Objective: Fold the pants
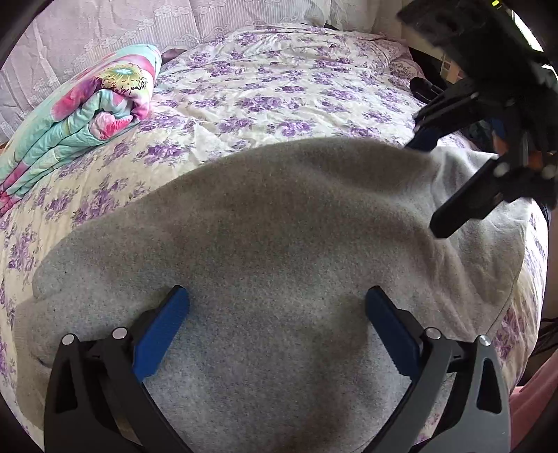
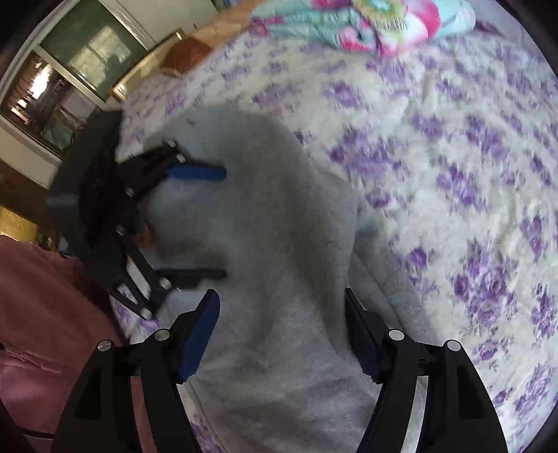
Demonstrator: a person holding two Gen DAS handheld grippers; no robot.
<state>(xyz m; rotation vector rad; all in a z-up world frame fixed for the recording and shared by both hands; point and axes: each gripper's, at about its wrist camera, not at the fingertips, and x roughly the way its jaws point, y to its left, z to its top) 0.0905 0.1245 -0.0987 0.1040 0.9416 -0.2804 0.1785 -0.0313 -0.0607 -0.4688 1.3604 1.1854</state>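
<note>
With the grey pants (image 1: pixel 265 251) lying folded on the floral bedspread (image 1: pixel 279 90), I held my left gripper (image 1: pixel 275 313) and right gripper (image 2: pixel 282 313) wide and empty over them, seemingly between folds, the next calling for a fresh pinch at an edge.

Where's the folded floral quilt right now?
The folded floral quilt lies at the far left of the bedspread in the left wrist view, beside the lace curtain, apart from the grey pants.
</note>
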